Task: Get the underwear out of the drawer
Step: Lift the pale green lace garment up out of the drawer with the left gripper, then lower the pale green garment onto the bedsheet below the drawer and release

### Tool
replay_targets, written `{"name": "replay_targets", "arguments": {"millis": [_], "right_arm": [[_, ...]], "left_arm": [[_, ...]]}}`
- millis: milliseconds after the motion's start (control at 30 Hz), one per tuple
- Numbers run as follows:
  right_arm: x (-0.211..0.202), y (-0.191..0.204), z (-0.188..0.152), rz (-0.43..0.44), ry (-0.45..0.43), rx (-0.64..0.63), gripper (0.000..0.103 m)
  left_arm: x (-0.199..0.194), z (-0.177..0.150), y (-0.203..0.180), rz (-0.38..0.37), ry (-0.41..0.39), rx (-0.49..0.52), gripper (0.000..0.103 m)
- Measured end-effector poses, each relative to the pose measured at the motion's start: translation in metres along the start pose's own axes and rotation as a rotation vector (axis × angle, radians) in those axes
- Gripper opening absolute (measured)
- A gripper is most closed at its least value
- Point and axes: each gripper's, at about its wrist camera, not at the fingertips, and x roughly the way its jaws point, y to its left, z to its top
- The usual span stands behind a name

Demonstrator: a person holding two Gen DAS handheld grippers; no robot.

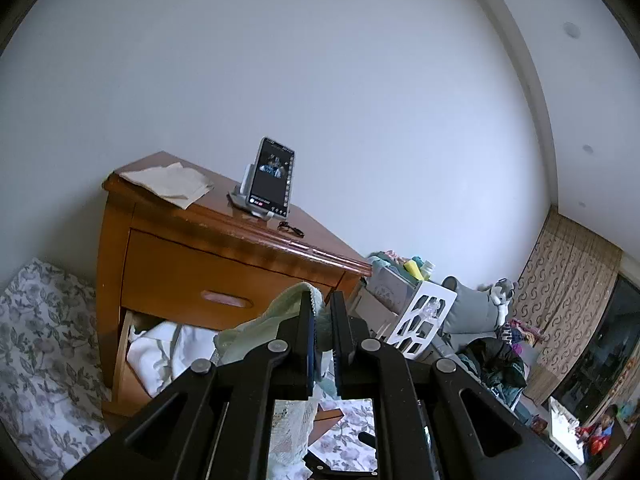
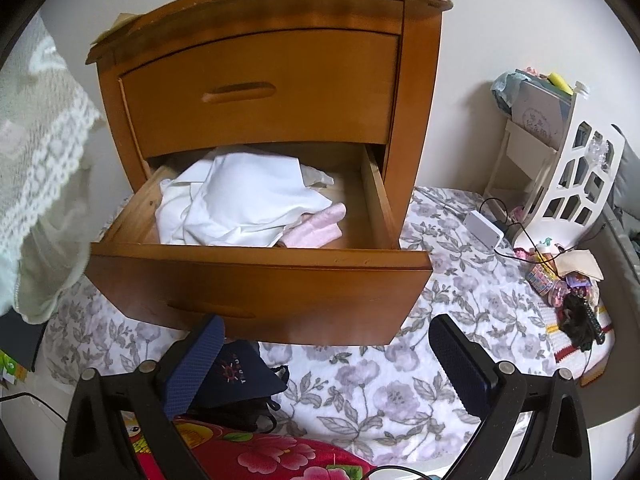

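Observation:
My left gripper (image 1: 323, 300) is shut on pale green lace-trimmed underwear (image 1: 276, 316), lifted in front of the wooden nightstand (image 1: 192, 264). The same garment (image 2: 40, 168) hangs at the left edge of the right wrist view, clear of the drawer. The lower drawer (image 2: 260, 280) stands pulled out, with white cloth (image 2: 240, 200) and a pink folded piece (image 2: 316, 226) inside. My right gripper (image 2: 324, 360) is open, low in front of the drawer front, with nothing between its fingers.
A phone on a stand (image 1: 270, 178) and a folded cloth (image 1: 168, 184) sit on the nightstand top. A white cut-out organiser (image 2: 560, 184), a white box with cables (image 2: 482, 228) and small clutter lie right on the floral bedding (image 2: 400, 380). A dark cap (image 2: 236, 376) lies below the drawer.

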Motion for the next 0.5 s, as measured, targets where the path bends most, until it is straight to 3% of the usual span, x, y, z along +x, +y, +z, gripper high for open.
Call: {"name": "replay_targets", "arguments": {"millis": [233, 500], "right_arm": [[-0.014, 0.001, -0.003, 0.003, -0.023, 0.000, 0.103], [-0.027, 0.001, -0.005, 0.003, -0.043, 0.002, 0.103]], "left_arm": [[-0.004, -0.005, -0.004, 0.036, 0.032, 0.002, 0.007], [0.003, -0.023, 0.006, 0.091, 0.137, -0.021, 0.007]]}}
